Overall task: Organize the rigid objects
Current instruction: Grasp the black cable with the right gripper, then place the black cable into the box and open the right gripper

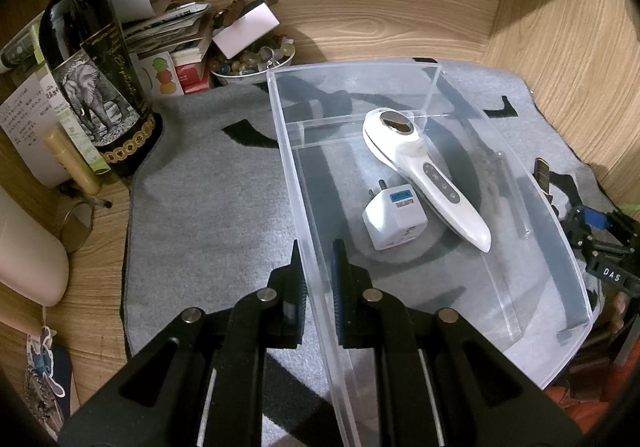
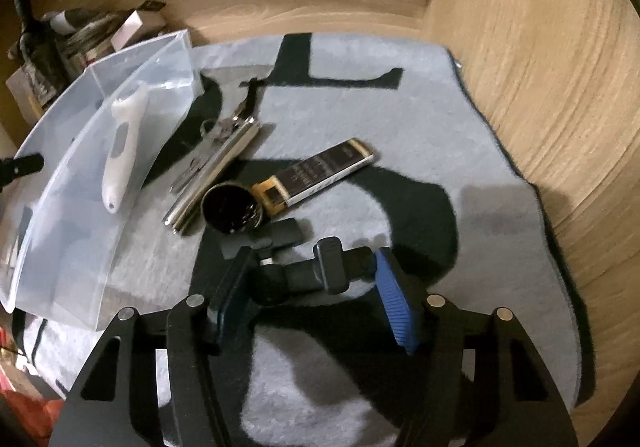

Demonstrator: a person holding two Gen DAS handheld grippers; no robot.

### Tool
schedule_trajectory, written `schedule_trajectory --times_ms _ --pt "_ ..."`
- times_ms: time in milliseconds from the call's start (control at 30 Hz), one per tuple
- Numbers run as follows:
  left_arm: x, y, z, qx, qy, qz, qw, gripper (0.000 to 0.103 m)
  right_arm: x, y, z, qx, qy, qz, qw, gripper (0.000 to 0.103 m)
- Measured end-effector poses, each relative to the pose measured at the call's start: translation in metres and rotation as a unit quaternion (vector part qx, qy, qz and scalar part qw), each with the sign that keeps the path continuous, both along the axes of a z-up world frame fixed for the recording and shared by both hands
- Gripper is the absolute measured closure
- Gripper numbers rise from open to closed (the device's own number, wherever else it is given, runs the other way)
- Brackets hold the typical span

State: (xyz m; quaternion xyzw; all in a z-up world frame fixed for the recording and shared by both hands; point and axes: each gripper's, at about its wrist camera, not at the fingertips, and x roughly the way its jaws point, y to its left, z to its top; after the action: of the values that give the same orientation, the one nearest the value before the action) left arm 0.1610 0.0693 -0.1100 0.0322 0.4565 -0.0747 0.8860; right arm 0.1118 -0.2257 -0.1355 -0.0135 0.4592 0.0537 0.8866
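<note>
Gripping the near wall of a clear plastic bin [image 1: 436, 87] at frame center, the left gripper [image 1: 318, 279] pinches it; inside lie a white handheld device [image 1: 424, 171] and a white plug adapter [image 1: 394, 217]. The right gripper [image 2: 308, 287], lower center, is spread around a black clip-like gadget [image 2: 320, 271] on the gray mat [image 2: 440, 119].

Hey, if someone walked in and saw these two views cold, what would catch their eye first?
Probably the clear plastic bin on the grey mat, with a white handheld device and a white plug adapter lying inside, and the left claw straddling its near wall. Next, in the right wrist view, the open right claw around a small black gadget, with a dark wine bottle standing at the mat's far left.
</note>
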Motion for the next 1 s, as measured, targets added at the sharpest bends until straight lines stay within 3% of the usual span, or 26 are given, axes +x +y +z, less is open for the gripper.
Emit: schedule_trajectory --times_ms 367,700,1000 --pt "0.000 -0.001 0.000 0.000 0.000 0.001 1.0000 0.092 0.006 0.005 0.035 -0.003 -0.049 0.005 0.999 0.046" --pt "0.000 -0.001 0.000 -0.001 0.000 0.001 1.0000 0.092 0.024 0.045 0.077 -0.012 -0.115 0.069 0.991 0.046" --pt "0.000 0.000 -0.001 -0.003 -0.001 0.004 1.0000 0.092 0.038 0.098 0.088 -0.014 -0.134 0.144 0.980 0.046"
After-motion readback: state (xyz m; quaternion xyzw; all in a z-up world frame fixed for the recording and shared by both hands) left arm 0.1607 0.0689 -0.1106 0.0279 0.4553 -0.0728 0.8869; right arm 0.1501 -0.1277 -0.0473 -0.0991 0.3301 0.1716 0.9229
